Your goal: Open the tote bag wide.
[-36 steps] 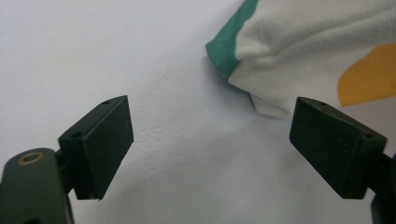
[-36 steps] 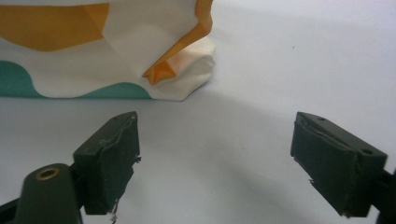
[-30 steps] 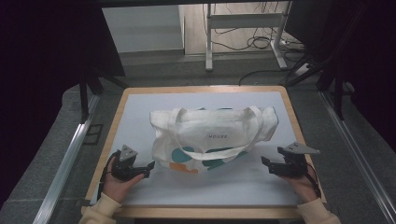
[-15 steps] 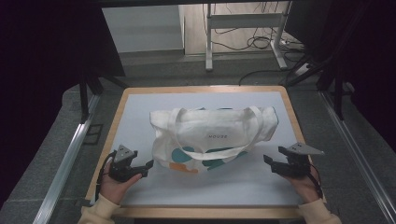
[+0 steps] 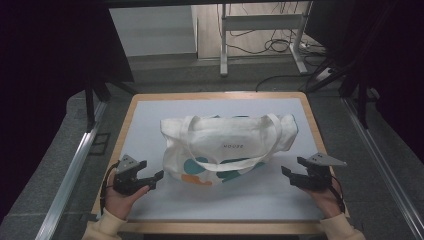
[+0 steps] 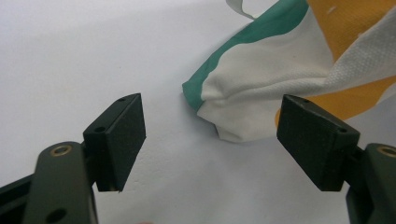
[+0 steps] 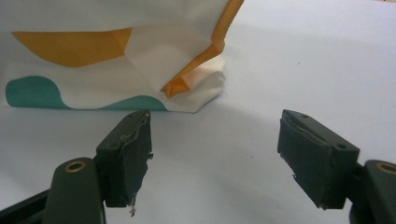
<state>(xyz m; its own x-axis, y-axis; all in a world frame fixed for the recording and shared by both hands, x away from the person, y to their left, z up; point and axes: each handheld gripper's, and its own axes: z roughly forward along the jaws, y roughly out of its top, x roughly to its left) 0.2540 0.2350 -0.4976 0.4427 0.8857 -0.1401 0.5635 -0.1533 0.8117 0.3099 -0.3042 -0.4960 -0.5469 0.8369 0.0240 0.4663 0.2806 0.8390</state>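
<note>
The tote bag (image 5: 227, 147) is lying at the centre of the frame on the white mat (image 5: 150, 115). The left gripper (image 5: 150, 181) is sitting at lower left, jaws spread wide and holding nothing, just beside the bag's corner. The right gripper (image 5: 290, 176) is waiting at lower right, equally released, a little apart from the bag.

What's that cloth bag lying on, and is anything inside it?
The tote bag lies flat on a white mat covering the wooden table. Its straps rest on top. The cloth hides its inside, so I cannot tell whether it holds anything.
</note>
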